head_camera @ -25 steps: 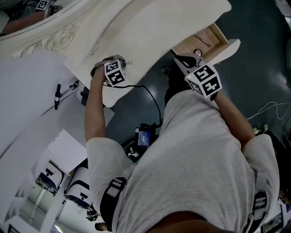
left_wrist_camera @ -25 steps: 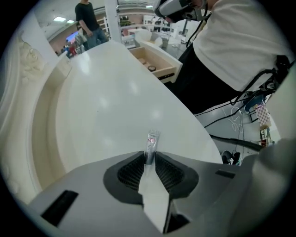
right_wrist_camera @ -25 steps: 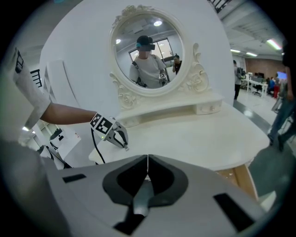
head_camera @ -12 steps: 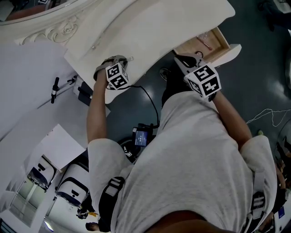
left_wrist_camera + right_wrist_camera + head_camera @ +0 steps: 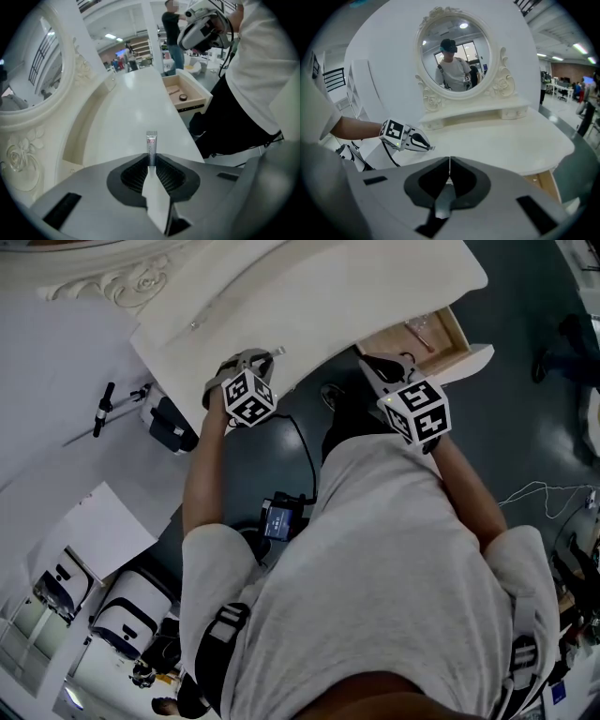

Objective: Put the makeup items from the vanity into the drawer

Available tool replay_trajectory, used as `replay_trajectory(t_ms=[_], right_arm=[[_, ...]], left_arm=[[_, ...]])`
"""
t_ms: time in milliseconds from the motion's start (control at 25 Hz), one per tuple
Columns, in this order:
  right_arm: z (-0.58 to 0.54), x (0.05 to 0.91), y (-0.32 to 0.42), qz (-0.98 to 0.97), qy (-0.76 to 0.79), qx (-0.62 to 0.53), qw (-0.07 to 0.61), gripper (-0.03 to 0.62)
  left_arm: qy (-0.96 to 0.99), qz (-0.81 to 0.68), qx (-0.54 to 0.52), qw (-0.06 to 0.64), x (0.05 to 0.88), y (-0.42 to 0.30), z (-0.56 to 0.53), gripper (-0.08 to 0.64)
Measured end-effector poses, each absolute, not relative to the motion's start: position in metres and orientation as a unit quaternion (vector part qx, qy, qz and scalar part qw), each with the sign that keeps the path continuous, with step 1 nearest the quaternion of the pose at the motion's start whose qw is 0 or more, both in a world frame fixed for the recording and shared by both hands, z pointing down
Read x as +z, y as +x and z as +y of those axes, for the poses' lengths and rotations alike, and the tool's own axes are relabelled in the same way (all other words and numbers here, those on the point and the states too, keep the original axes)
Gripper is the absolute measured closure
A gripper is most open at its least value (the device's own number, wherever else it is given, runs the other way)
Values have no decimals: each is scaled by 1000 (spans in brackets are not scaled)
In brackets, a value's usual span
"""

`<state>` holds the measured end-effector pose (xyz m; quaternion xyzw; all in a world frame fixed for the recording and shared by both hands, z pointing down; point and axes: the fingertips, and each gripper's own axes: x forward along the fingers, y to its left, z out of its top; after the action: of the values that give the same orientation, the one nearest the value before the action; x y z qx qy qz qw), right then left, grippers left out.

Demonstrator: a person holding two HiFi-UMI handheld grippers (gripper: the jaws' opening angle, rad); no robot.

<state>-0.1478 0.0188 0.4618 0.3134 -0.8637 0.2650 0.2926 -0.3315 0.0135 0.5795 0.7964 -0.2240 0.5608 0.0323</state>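
Tube (image 5: 151,145) just pinched by the closing left tool (image 5: 151,164) (right tool (image 5: 449,164) together, empty)
Stay firm, release low inside the drawer (image 5: 457,326).

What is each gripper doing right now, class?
Left gripper: jaws just closed, holding a small silver plastic tube.
Right gripper: closed, nothing in it.

Vanity top (image 5: 133,110): smooth glossy white. Drawer (image 5: 188,89) inside: bare wood, matt. Tube (image 5: 151,146): shiny silver.
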Motion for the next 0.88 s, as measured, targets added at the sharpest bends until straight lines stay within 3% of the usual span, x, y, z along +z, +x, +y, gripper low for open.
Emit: replay_trajectory(t_ms=[360, 880], right_arm=[[11, 467, -155, -872, 298, 259, 290, 577], [8, 458, -103, -876, 294, 267, 274, 577]], left_arm=[[801, -334, 490, 86, 564, -321, 6, 502], [781, -447, 413, 143, 530, -272, -3, 502]])
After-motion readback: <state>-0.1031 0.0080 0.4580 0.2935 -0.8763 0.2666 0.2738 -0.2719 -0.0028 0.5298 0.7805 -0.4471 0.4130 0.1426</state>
